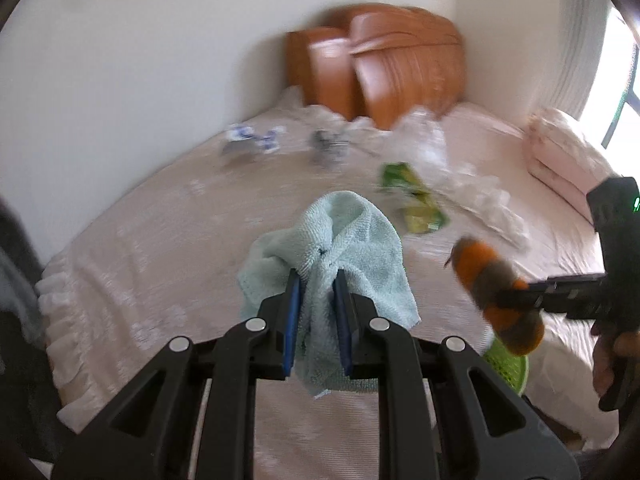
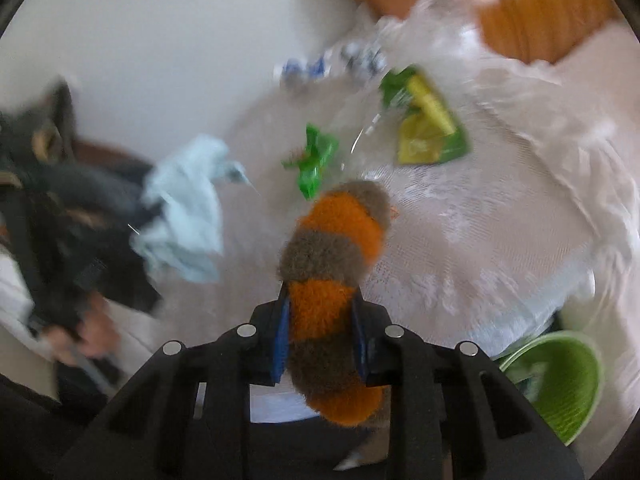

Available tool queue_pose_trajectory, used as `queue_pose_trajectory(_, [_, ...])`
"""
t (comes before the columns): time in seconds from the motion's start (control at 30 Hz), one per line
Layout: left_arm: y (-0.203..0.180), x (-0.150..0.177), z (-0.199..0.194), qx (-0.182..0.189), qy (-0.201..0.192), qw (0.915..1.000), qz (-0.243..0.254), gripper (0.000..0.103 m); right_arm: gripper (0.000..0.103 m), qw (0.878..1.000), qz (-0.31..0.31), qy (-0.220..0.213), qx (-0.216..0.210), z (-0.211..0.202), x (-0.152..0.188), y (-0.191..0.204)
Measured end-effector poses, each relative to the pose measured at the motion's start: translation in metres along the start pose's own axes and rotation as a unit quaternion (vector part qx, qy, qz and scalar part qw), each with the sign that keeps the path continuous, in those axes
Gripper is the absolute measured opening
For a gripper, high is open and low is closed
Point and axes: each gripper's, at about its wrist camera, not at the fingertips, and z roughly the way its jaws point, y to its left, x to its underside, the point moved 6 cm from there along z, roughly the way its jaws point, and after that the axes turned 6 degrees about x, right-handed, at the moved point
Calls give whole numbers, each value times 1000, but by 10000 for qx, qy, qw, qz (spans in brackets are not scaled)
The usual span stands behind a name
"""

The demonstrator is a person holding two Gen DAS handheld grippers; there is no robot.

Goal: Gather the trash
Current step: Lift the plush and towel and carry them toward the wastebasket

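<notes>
My left gripper (image 1: 320, 278) is shut on a light blue towel (image 1: 352, 240), which hangs bunched between its blue pads above the bed (image 1: 160, 240). My right gripper (image 2: 320, 304) is shut on a fuzzy orange-and-brown striped plush thing (image 2: 340, 224). In the left wrist view that plush (image 1: 480, 264) hangs at the right, held above the bed's edge. A green-and-yellow wrapper (image 2: 432, 128) and a small green wrapper (image 2: 316, 160) lie on the bed. Crumpled clear plastic (image 1: 460, 168) lies beyond them. The towel (image 2: 188, 208) shows blurred at the left of the right wrist view.
A green mesh basket (image 2: 560, 380) stands on the floor beside the bed, below the plush. Blue-and-white wrappers (image 1: 252, 138) lie near the wall. A wooden headboard (image 1: 380, 64) stands at the far end and a folded pink quilt (image 1: 560, 152) at the right.
</notes>
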Motion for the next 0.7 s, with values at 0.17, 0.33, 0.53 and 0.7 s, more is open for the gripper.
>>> queue_pose_trajectory(0.17, [-87,-3,10,846,158,9937,713,17,26,9958,391,-714,424,-88,19,-39])
queue_pose_trajectory(0.33, [-186,11,28,1626,476,9745,1474,17,26,9823,786,-1223,1178,-169,56,-90])
queue_pose_trajectory(0.53, [-287,45,60,2301,1067,9437,2122,17,27,9634,1453,-1540,1645,-231,106,-150])
queue_pose_trajectory(0.7, [-335,75,95,2457,1728,9249,2331,31,27,9569,1743,-1583,1696,-251,135,-185])
